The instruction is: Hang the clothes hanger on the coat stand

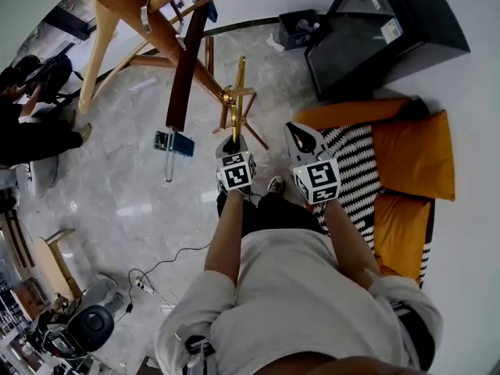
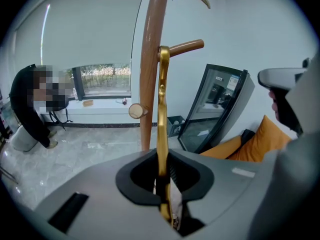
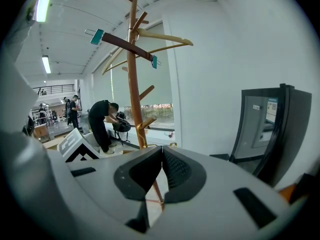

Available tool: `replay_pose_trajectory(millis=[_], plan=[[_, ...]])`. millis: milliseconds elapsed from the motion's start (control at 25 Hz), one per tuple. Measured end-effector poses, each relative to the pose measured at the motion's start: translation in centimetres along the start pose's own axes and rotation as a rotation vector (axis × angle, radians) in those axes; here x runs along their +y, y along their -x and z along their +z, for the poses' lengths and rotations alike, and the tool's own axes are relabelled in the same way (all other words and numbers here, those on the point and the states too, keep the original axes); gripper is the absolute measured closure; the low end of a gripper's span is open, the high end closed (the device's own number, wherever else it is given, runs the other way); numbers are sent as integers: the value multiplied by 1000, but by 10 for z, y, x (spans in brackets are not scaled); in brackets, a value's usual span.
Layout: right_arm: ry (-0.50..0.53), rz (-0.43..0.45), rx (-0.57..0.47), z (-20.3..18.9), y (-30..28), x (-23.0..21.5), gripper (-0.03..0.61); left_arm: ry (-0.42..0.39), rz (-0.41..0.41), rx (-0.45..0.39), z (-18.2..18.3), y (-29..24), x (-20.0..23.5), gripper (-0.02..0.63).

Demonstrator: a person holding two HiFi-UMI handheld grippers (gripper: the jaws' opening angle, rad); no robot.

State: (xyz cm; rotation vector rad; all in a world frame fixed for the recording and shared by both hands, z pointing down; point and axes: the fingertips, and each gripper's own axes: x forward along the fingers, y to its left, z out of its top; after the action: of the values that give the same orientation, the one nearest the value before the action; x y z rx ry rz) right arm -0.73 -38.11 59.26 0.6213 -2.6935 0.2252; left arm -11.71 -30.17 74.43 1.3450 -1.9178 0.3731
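Note:
My left gripper is shut on a gold metal clothes hanger, whose bar rises upright out of the jaws. Right behind it stands the wooden coat stand, with a short peg near the hanger's top end. A dark brown hanger with blue clips and a pale wooden hanger hang on the stand. My right gripper is shut and empty, beside the left one and to its right.
A black glass-fronted cabinet leans against the wall at the right. Below it lies an orange cushioned seat with a striped cloth. A person bends over bags at the left. Cables trail on the marble floor.

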Motion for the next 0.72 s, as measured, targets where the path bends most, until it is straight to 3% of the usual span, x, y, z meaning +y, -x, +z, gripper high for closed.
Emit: replay_pose_trajectory(millis=[720], plan=[[-22,16,-30,2,16,19,574,-38,59,-112,9,23,8,551]])
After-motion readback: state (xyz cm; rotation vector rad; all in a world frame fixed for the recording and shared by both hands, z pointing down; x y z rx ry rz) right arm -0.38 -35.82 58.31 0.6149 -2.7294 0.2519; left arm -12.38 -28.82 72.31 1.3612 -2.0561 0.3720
